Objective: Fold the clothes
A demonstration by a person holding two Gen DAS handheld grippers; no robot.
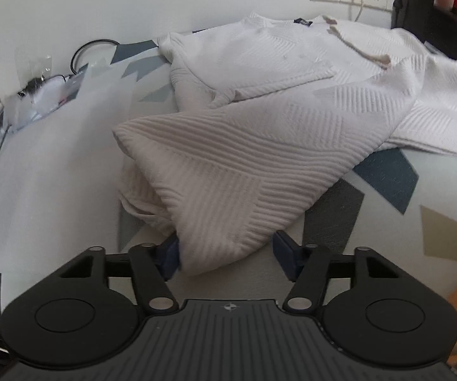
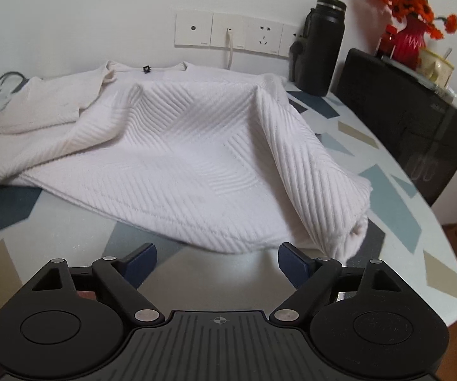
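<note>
A white ribbed sweater [image 1: 260, 133] lies spread on the patterned table, neck and dark label toward the wall. In the left wrist view, a bunched lower corner of it reaches down between the jaws of my left gripper [image 1: 228, 254]. The left pad touches the fabric while the right pad stands apart from it, so the gripper is open. In the right wrist view the sweater [image 2: 177, 158] has its right side folded inward, and its hem ends just ahead of my right gripper [image 2: 217, 262]. That gripper is open with only bare table between its fingers.
A black bottle [image 2: 322, 47] and a black box [image 2: 403, 127] stand at the back right, with a red vase of orange flowers [image 2: 407, 36] behind. Wall sockets [image 2: 238, 31] with a white cable sit behind the sweater. Cables and clutter [image 1: 37, 95] lie at the far left.
</note>
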